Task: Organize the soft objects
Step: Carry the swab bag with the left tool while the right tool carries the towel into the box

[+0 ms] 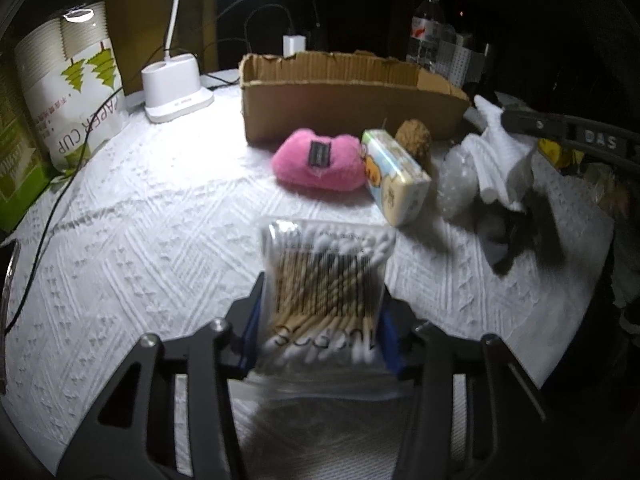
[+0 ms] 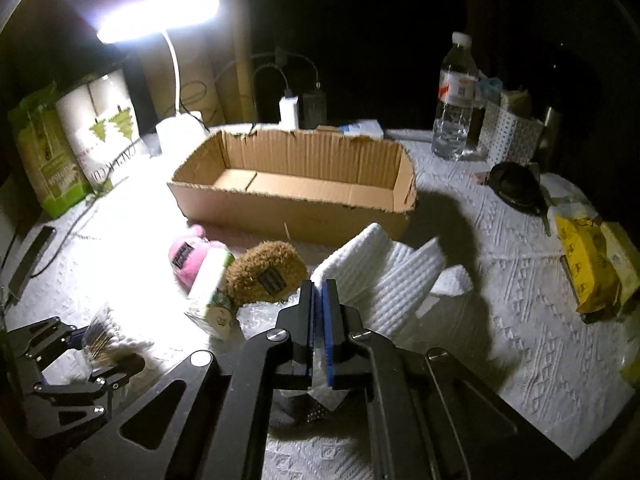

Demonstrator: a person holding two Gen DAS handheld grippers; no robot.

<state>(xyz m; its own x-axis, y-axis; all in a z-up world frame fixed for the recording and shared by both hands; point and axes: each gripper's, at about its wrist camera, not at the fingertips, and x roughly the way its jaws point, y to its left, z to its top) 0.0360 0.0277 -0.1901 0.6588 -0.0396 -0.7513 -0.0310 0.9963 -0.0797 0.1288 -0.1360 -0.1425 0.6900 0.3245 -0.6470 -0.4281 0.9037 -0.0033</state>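
Both grippers are loaded, the left gripper [image 1: 322, 312] clamping a clear bag of cotton swabs [image 1: 326, 276], the right gripper [image 2: 320, 292] pinching a white ribbed cloth [image 2: 384, 272], each probably bound next for the empty brown cardboard box [image 2: 296, 204] at twelve o'clock.

Desk [image 2: 520, 264]: covered by a white embossed cloth; brightly lit at its left side, shadowed toward the right edge.
Desk lamp [image 2: 158, 16]: lit, white gooseneck, base [image 1: 176, 88] at the desk's far left corner.
Wall [image 2: 192, 72]: tan panel behind the lamp, cables running across it.
Charger plug [image 2: 289, 112]: white, at the far edge.
Background beyond the far and right edges: black, unlit.
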